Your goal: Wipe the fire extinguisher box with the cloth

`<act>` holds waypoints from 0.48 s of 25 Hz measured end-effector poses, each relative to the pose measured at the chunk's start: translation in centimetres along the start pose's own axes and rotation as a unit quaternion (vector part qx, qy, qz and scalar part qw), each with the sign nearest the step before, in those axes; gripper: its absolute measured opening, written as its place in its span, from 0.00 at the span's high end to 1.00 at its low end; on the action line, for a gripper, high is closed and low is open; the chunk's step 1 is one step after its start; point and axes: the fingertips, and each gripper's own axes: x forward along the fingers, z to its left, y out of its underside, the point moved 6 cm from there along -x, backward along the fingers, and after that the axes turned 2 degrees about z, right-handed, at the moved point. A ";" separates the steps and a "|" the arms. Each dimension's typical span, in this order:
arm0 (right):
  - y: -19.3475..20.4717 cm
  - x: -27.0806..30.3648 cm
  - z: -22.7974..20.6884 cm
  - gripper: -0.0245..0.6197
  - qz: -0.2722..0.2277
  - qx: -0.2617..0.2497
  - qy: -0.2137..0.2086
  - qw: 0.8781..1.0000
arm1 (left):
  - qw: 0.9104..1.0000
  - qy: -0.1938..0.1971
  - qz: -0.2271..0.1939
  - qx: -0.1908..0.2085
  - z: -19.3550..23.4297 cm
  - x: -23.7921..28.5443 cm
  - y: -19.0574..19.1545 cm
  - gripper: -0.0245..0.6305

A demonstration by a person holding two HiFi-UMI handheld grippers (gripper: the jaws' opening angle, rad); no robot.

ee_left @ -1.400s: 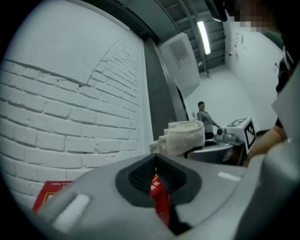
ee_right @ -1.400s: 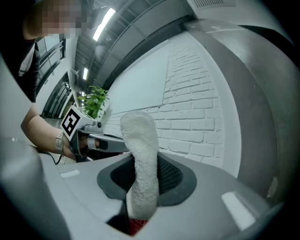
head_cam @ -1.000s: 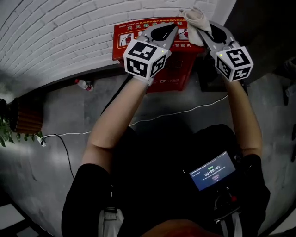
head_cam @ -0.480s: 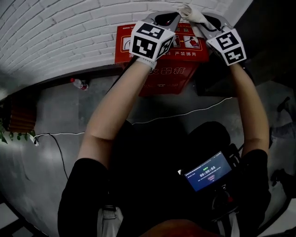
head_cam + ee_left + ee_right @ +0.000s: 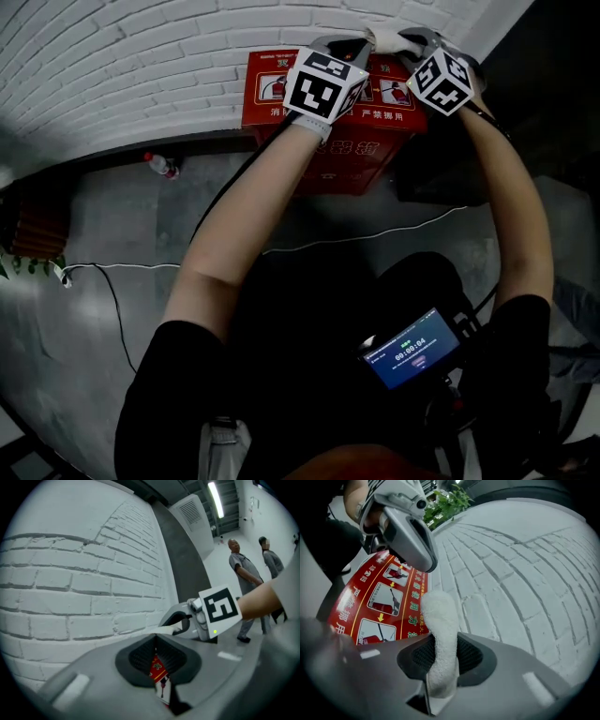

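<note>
The red fire extinguisher box [image 5: 349,141] stands on the floor against a white brick wall [image 5: 141,66]. Both grippers are held over its top at the back edge. My right gripper [image 5: 401,39] is shut on a white cloth [image 5: 382,37]; in the right gripper view the cloth [image 5: 439,620] sticks out past the jaws, over the box's printed lid [image 5: 379,599] beside the wall. My left gripper [image 5: 345,43] is just left of it, jaws shut with nothing held; a sliver of the red box [image 5: 158,670] shows between them.
A plastic bottle [image 5: 161,166] lies at the wall's foot left of the box. A white cable [image 5: 375,234] crosses the floor. A dark object [image 5: 441,169] stands right of the box. Two people [image 5: 246,573] stand far off.
Both grippers have moved forward over the box toward the wall. The right gripper with the cloth has swung left, close to the left gripper.
</note>
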 end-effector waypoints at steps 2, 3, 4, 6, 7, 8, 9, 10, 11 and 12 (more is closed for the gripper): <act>-0.1 1.1 1.4 0.80 0.015 -0.031 -0.027 0.999 | 1.000 0.000 0.017 -0.004 -0.2 0.2 0.7 0.96; -0.1 1.6 2.2 0.81 0.021 -0.043 -0.043 0.998 | 1.000 -0.001 0.022 -0.006 -0.3 0.2 1.0 0.96; -0.1 2.1 3.0 0.81 0.024 -0.051 -0.061 0.997 | 1.000 -0.001 0.024 -0.007 -0.3 0.3 1.3 0.96; -0.1 2.8 4.5 0.81 0.028 -0.058 -0.089 0.994 | 1.000 -0.004 0.025 -0.005 -0.3 0.3 1.5 0.96; -0.1 2.8 5.0 0.81 0.028 -0.059 -0.097 0.993 | 1.000 -0.004 0.025 -0.004 -0.4 0.2 1.6 0.96; -0.2 2.7 5.4 0.81 0.028 -0.058 -0.102 0.993 | 1.000 -0.005 0.025 -0.003 -0.6 0.1 1.7 0.96; -0.3 2.5 5.8 0.81 0.026 -0.054 -0.106 0.993 | 1.000 -0.005 0.025 -0.004 -0.8 -0.1 1.9 0.96; -0.3 2.3 6.1 0.82 0.025 -0.049 -0.110 0.992 | 1.000 -0.006 0.026 -0.005 -0.9 -0.2 2.2 0.96; -0.3 2.1 6.4 0.82 0.023 -0.044 -0.114 0.992 | 1.000 -0.006 0.026 -0.006 -1.1 -0.3 2.4 0.96; -0.3 2.0 6.6 0.82 0.021 -0.041 -0.118 0.992 | 1.000 -0.007 0.027 -0.008 -1.3 -0.3 2.8 0.96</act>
